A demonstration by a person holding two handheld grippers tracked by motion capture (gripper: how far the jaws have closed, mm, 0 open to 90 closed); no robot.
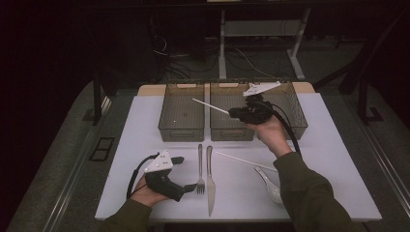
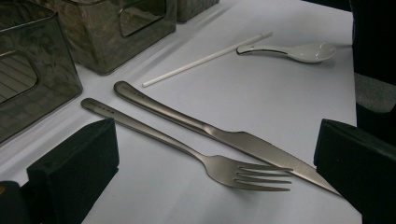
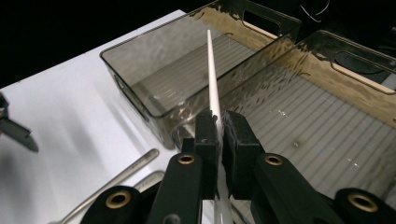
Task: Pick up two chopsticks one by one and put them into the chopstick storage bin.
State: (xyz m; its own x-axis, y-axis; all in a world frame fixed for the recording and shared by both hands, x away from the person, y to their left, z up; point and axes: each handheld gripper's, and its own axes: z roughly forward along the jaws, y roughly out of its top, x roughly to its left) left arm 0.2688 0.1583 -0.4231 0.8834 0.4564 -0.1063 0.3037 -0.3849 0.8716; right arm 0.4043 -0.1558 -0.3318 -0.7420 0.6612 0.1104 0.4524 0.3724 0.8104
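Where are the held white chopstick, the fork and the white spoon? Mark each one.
white chopstick (image 3: 212,70), right gripper view, mid-shaft above the jaws.
fork (image 2: 224,168), left gripper view, base of the tines.
white spoon (image 2: 310,51), left gripper view, bowl.

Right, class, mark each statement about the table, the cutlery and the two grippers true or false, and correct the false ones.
1. The right gripper is shut on a white chopstick. True.
2. The left gripper holds the fork. False: its jaws stand open, the fork lies on the table between them.
3. The knife lies beside the fork. True.
4. Both bins are full of cutlery. False: the left bin and the right bin look empty.
5. A second chopstick lies on the table near a white spoon. True.
6. The spoon lies inside the right bin. False: it lies on the table.
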